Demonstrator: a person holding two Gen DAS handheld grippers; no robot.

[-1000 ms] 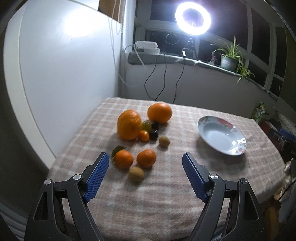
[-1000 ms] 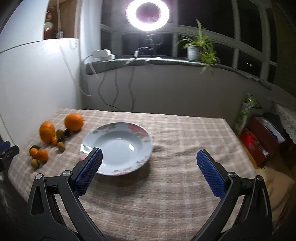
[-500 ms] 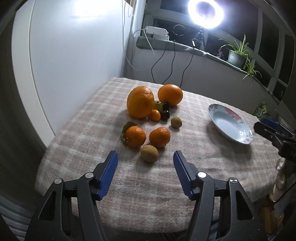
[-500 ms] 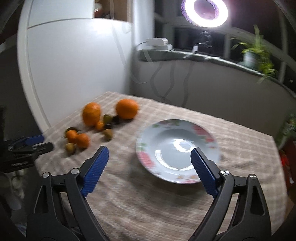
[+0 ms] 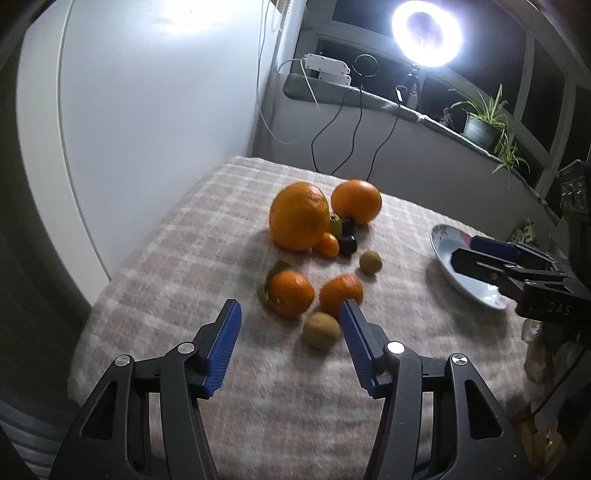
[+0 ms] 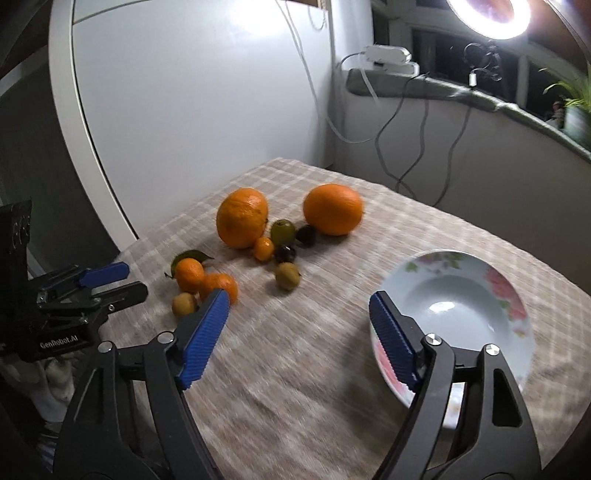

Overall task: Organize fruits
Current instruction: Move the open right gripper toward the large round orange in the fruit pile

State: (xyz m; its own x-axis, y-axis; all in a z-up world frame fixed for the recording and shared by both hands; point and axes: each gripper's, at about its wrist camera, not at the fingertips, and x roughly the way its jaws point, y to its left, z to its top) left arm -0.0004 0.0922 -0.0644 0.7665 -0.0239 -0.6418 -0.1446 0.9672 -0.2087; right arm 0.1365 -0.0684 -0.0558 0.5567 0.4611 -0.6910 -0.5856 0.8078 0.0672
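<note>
Lying loose on a checked tablecloth (image 5: 177, 258), the fruits form one cluster ahead of the left gripper (image 5: 290, 321). Nearest its tips is a brown kiwi (image 5: 321, 329), just beside the inner face of the right-hand finger and apart from both pads. Just beyond the kiwi sit a leafed mandarin (image 5: 290, 292) and a second mandarin (image 5: 341, 291), the latter partly behind that finger's tip. Farther out lie a second kiwi (image 5: 370, 261), two dark fruits (image 5: 347, 243), a small orange fruit (image 5: 328, 244) and a green fruit (image 5: 335, 225); behind these stand a large rough-skinned orange (image 5: 298, 216) and a smooth orange (image 5: 356, 201). The left gripper's jaws are partly apart and closing, with nothing pressed between them.

The right gripper (image 6: 297, 314) points at bare cloth between the cluster and a flowered plate (image 6: 513, 295); its right-hand finger overlaps the plate's near rim. Its jaws are fairly wide and closing, empty. The plate holds no fruit. Each gripper shows at the edge of the other's view. A ring light (image 5: 426, 33) glows beyond the table, above a sill with a potted plant (image 5: 484, 122).
</note>
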